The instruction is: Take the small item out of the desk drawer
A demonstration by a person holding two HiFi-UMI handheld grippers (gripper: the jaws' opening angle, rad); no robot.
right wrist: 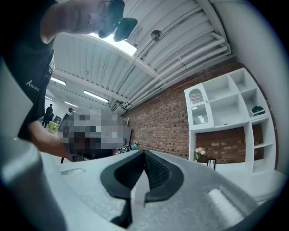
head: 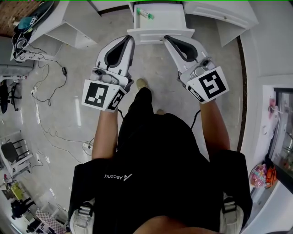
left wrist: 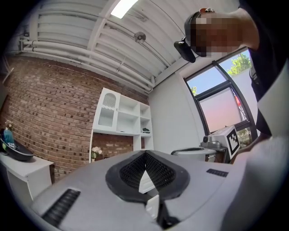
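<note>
In the head view an open white drawer (head: 161, 34) sticks out of the desk (head: 226, 14) at the top. A small green and white item (head: 144, 13) lies in the drawer's far left corner. My left gripper (head: 128, 40) and right gripper (head: 168, 39) are held side by side just short of the drawer front, pointing at it. Both are shut with nothing between the jaws. In the left gripper view the left gripper (left wrist: 145, 154) has its black pads closed together. The right gripper (right wrist: 144, 153) in its own view shows the same. Both gripper views look up at the room, and neither shows the drawer.
The person's shoe (head: 142, 83) is on the pale floor below the drawer. Cables (head: 46, 91) trail across the floor at left, near a white shelf unit (head: 68, 27). A white bookcase (left wrist: 121, 116) stands against a brick wall (left wrist: 49, 108). The right gripper's marker cube (left wrist: 230, 137) shows at right.
</note>
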